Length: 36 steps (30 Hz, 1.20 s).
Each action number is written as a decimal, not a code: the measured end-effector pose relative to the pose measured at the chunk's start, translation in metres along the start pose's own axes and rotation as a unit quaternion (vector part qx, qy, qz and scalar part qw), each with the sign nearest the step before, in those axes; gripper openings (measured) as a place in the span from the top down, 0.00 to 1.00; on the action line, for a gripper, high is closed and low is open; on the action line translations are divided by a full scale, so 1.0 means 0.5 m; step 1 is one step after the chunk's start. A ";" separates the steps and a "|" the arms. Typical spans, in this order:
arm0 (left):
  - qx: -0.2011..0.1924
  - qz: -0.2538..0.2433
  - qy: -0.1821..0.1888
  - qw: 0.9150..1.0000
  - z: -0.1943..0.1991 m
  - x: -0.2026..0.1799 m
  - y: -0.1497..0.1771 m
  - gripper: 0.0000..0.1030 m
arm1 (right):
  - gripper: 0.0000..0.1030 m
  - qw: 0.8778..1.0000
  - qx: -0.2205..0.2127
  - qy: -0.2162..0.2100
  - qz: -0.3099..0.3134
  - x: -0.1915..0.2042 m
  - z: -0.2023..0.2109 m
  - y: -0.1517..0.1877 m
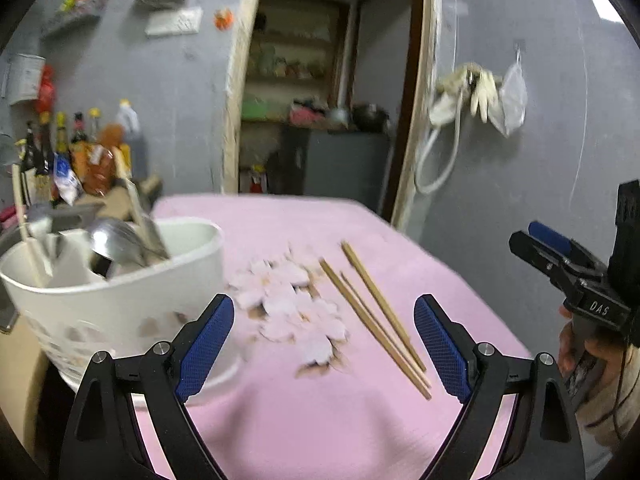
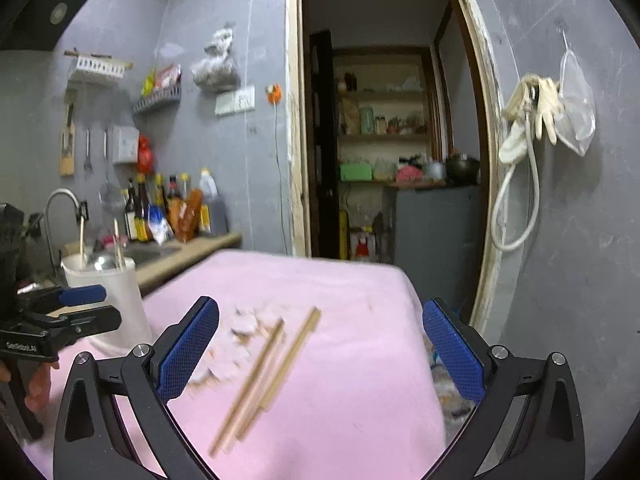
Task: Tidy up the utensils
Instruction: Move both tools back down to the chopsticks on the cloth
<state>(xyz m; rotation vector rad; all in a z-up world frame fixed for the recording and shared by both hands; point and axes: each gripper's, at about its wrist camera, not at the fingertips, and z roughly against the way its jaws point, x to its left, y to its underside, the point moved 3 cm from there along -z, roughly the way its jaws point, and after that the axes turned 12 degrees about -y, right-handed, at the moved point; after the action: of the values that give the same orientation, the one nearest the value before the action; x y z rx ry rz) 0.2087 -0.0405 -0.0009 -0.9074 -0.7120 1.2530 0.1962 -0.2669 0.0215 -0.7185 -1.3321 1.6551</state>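
A: Left gripper [image 1: 324,346], jaws spread wide with nothing pinched, hangs over a pink-covered desk [image 1: 300,432]. Between the blue pads [image 1: 206,346], further off, lie three chopsticks [image 1: 376,314] flat on the cloth, side by side and slanting away

B: Right gripper [image 2: 320,350], jaws likewise wide apart and empty, frames the same chopsticks [image 2: 266,380] from the other side. They look blurred there

A: Just left of the sticks, a pale flower print [image 1: 292,308] marks the cloth. Beyond the left pad stands a white holder [image 1: 120,300] at the desk's left edge, with a ladle [image 1: 116,244] and other utensils inside, upright or leaning

B: In the right view the holder [image 2: 116,300] stands far left, beside the other gripper. A person's hand [image 2: 38,386] grips that tool's handle

A: Behind: a counter with bottles [image 1: 76,148], a grey wall, an open doorway [image 2: 384,140]
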 end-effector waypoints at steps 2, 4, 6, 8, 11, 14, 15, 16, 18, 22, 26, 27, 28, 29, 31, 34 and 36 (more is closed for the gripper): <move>0.025 -0.010 0.000 1.000 -0.023 -0.017 0.003 0.14 | 0.01 1.000 0.019 -0.002 -0.007 -0.016 -0.008 0.013; 0.045 -0.014 0.004 0.999 -0.043 -0.026 0.008 0.14 | 0.03 0.999 0.037 -0.007 -0.014 -0.030 -0.016 0.024; 0.067 -0.013 0.008 0.998 -0.064 -0.032 0.007 0.15 | 0.10 0.998 0.063 -0.015 -0.020 -0.042 -0.036 0.033; 0.089 -0.009 0.015 0.996 -0.088 -0.036 0.003 0.15 | 0.21 0.995 0.086 -0.027 -0.030 -0.052 -0.056 0.041; 0.119 -0.006 0.024 0.993 -0.123 -0.043 0.001 0.20 | 0.33 0.991 0.121 -0.045 -0.043 -0.065 -0.092 0.052; 0.142 -0.011 0.030 0.989 -0.152 -0.053 0.000 0.33 | 0.47 0.985 0.156 -0.058 -0.053 -0.077 -0.130 0.061; 0.152 -0.011 0.033 0.988 -0.167 -0.057 0.000 0.38 | 0.49 0.981 0.171 -0.065 -0.057 -0.082 -0.148 0.065; 0.160 -0.010 0.037 0.986 -0.180 -0.059 0.000 0.41 | 0.53 0.980 0.179 -0.068 -0.059 -0.086 -0.157 0.067; 0.173 -0.008 0.043 0.984 -0.204 -0.063 -0.002 0.50 | 0.60 0.976 0.195 -0.075 -0.064 -0.094 -0.180 0.070; 0.197 0.001 0.047 0.979 -0.242 -0.061 -0.002 0.64 | 0.67 0.969 0.220 -0.087 -0.069 -0.104 -0.217 0.076; 0.219 0.021 0.051 0.974 -0.270 -0.053 -0.004 0.67 | 0.69 0.963 0.240 -0.098 -0.075 -0.107 -0.255 0.078; 0.222 0.024 0.053 0.973 -0.274 -0.051 -0.007 0.67 | 0.69 0.961 0.246 -0.100 -0.075 -0.107 -0.266 0.079; 0.222 0.028 0.055 0.973 -0.278 -0.048 -0.010 0.67 | 0.69 0.960 0.250 -0.101 -0.075 -0.108 -0.270 0.080; 0.222 0.029 0.057 0.973 -0.281 -0.045 -0.013 0.67 | 0.69 0.959 0.254 -0.102 -0.074 -0.108 -0.278 0.080; 0.223 0.032 0.056 0.973 -0.289 -0.044 -0.016 0.67 | 0.69 0.957 0.259 -0.104 -0.073 -0.110 -0.290 0.079; 0.229 0.036 0.055 0.971 -0.304 -0.045 -0.020 0.69 | 0.69 0.955 0.267 -0.107 -0.076 -0.112 -0.311 0.076; 0.231 0.038 0.055 0.971 -0.312 -0.049 -0.020 0.71 | 0.69 0.953 0.273 -0.108 -0.075 -0.110 -0.324 0.074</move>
<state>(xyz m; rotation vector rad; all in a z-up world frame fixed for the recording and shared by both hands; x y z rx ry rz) 0.3427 -0.0934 -0.0662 -0.6158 -0.2779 1.3492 0.3487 -0.2429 -0.0609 -0.1091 -0.9672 1.8947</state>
